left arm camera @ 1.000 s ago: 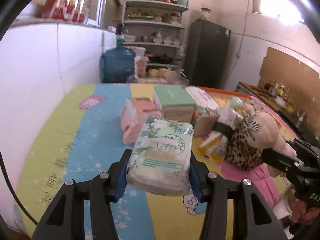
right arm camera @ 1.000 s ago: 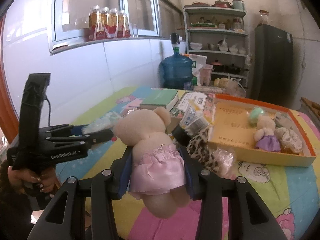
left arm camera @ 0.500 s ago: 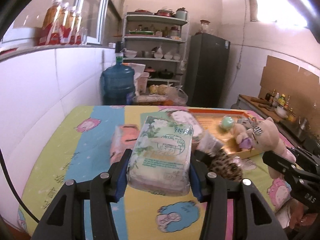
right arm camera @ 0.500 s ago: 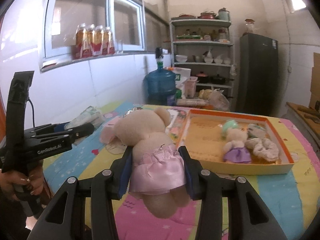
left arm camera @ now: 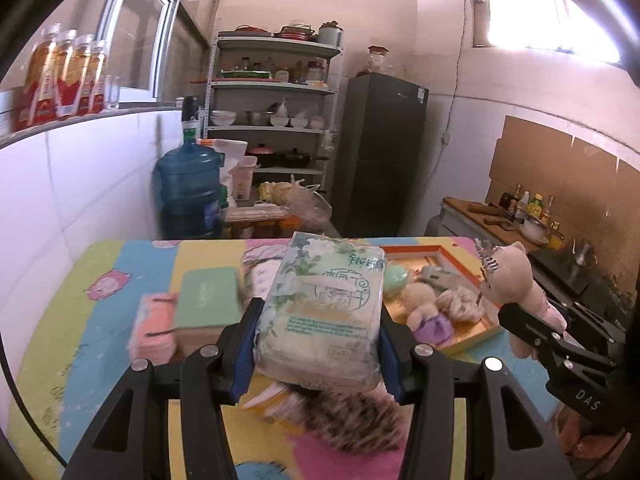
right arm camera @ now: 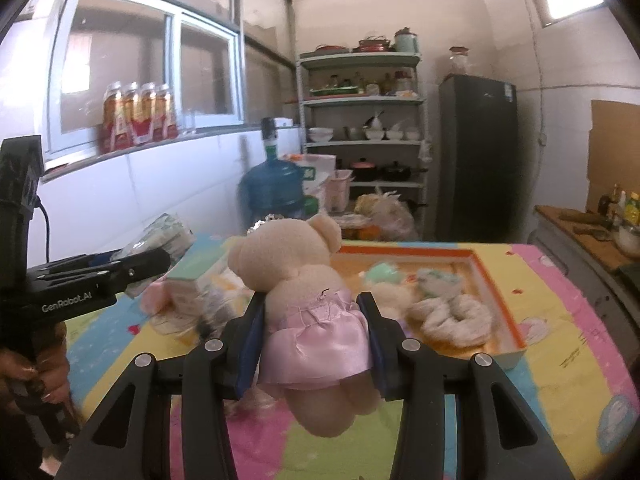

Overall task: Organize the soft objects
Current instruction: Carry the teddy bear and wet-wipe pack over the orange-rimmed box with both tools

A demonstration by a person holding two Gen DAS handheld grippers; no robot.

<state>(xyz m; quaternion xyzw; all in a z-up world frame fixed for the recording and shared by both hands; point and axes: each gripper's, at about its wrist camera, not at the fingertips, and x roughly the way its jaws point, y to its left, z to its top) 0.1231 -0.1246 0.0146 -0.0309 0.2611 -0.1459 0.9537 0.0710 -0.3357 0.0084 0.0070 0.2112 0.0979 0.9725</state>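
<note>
Both hands loaded and I'm on the move! My left gripper point(left arm camera: 318, 344) is clamped tight on the tissue pack point(left arm camera: 322, 316), centre of the left view, pads pressing into its sides; my right gripper point(right arm camera: 314, 344) is squeezed around the teddy bear point(right arm camera: 308, 304) in the pink skirt, centre of the right view, legs dangling free

What's changed in the last second: both loads have risen off the clutter and swung round, and the orange tray point(right arm camera: 496, 280) has slid in from the far right to sit right behind the bear. In the left view it now peeks out just right of the pack. I read that as lining up a drop, with the bear nearest its home

Quick count in the tray: one mint-green ball point(right arm camera: 382, 274), one small bear in purple point(left arm camera: 430, 314), one pale woolly toy point(right arm camera: 452, 312): three soft things in, and my bear would make four. Outside it, left of centre: one green box point(left arm camera: 208, 304), one pink pack point(left arm camera: 154, 330), and one leopard-print thing point(left arm camera: 352, 416), blurred, at the bottom under my left jaws. The rest of the pile is too smeared to count
</note>
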